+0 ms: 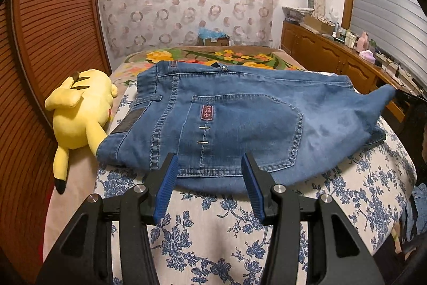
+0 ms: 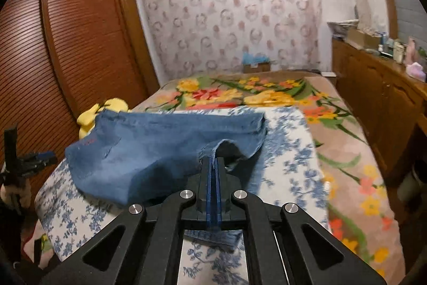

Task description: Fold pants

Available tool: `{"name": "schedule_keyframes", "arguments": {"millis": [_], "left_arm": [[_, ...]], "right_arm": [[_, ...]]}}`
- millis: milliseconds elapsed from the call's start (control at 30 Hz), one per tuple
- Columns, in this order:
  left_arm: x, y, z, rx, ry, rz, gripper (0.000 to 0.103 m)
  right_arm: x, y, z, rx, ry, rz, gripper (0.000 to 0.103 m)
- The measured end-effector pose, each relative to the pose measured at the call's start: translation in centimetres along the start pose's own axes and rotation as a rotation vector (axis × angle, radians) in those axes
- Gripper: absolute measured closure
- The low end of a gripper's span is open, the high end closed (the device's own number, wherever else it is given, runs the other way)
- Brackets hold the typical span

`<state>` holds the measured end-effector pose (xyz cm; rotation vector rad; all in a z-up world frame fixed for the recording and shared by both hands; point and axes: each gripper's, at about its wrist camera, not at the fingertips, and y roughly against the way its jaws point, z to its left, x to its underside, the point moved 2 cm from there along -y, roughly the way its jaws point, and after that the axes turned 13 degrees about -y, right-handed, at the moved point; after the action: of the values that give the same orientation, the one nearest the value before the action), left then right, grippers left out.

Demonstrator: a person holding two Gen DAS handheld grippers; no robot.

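There is one bed [image 1: 360, 178] under a white cloth with blue flowers, and on it lies one pair of blue jeans [image 1: 240, 119], folded, just ahead of both pairs of fingers. One yellow plush toy [image 1: 80, 111] lies to the left of the jeans, touching them. The left gripper [image 1: 210, 164] has its two fingers wide apart; they hold nothing and hover at the near edge of the denim. The right gripper [image 2: 213, 164] has its fingers pressed together on a lifted hem of the jeans.
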<state>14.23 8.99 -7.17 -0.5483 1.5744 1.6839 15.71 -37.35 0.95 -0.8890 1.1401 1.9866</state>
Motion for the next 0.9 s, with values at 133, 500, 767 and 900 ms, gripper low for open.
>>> {"name": "schedule_keyframes", "arguments": {"millis": [133,500,767,900], "left_arm": [[0.0,-0.1,-0.1,0.002,-0.003,0.000,0.052],[0.0,-0.7,1.0,-0.003,0.028,-0.017,0.023],[0.6,-1.5,3.2,-0.041,0.050,0.007,0.023],[0.9,-1.6,4.0,-0.058,0.054,0.014,0.023]], "right_arm": [[2.9,-0.2,-0.3,0.055,0.020,0.080,0.101],[4.3,-1.6,0.1,0.102,-0.032,0.105,0.047],[3.5,-3.5,-0.9,0.103,-0.106,0.069,0.044],[3.6,-5.0,-1.0,0.144,-0.111,0.129,0.044]]}}
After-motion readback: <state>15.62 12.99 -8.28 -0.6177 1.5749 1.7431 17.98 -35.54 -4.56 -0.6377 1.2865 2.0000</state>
